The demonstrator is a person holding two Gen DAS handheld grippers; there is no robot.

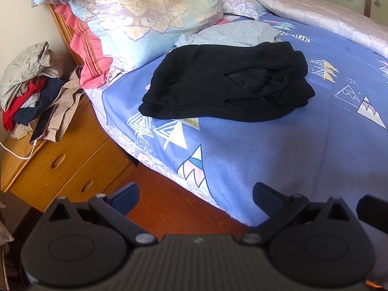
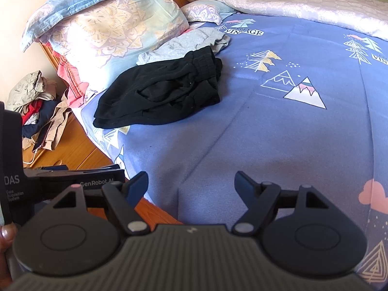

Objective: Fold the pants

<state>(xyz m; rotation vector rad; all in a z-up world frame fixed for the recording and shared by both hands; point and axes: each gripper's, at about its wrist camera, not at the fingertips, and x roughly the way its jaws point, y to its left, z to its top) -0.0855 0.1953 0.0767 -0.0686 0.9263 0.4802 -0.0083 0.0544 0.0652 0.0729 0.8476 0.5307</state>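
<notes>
Left gripper [image 1: 195, 195]: jaws spread wide with nothing between them, held low over the near edge of the bed, partly above the wooden floor [image 1: 169, 203].
Right gripper [image 2: 191, 184]: jaws also spread wide and empty, hovering over bare sheet near the bed's front edge; the left gripper's body shows just beside it at the left.
Bed sheet [image 1: 278, 150]: blue-purple, printed with mountains and trees, covering most of both views.
Quilt [image 1: 327, 17]: pale pink, bunched along the far side of the bed.
Pillows [image 1: 145, 17]: large patterned pair stacked at the headboard, with a coral-pink one under them and a small patterned one further back.
Nightstand [image 1: 60, 160]: light wood with drawers, standing beside the bed at the left.
Black pants [image 1: 228, 82]: lying in a folded, slightly rumpled bundle on the sheet near the pillows, waistband toward the far side.
Pants relative to grippers: well apart from both, ahead of them up the bed; roughly straight ahead of the left gripper, ahead and to the left of the right gripper [image 2: 160, 89]. Neither touches the fabric.
Grey garment [image 1: 228, 34]: crumpled just behind the pants, touching their far edge.
Clothes pile [image 1: 31, 84]: grey, red, navy and beige items heaped on the nightstand.
Phone [image 1: 42, 123]: leaning against that pile, a white cable running from it.
Person's fingers [image 2: 6, 237]: just visible at the left edge of the right wrist view.
</notes>
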